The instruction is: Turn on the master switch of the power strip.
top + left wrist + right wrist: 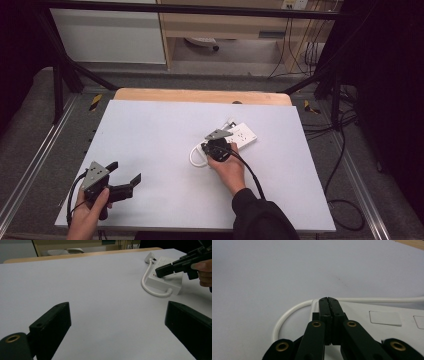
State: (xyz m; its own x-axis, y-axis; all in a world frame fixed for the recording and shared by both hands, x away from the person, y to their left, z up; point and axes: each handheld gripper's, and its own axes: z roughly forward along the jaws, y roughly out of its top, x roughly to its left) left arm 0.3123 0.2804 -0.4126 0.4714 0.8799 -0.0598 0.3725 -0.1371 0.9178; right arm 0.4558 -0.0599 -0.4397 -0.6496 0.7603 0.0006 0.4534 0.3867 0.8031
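A white power strip [243, 135] lies right of the table's middle, and its white cable [194, 157] curls out in a loop from its near-left end. My right gripper [204, 147] is shut with nothing between its jaws. Its tips [328, 299] rest on top of the power strip [387, 312] at the end where the cable [287, 312] leaves. From the left gripper view, the right gripper [159, 272] shows slanting down onto the strip [165, 282]. My left gripper [124, 172] is held open at the table's front left, and its jaws [117, 306] stand wide apart over bare table.
The white tabletop [160, 140] has a wooden edge [200, 95] at the back. The strip's plug [230, 121] lies just behind the strip. Black frame bars [65, 75] and loose floor cables [345, 205] flank the table.
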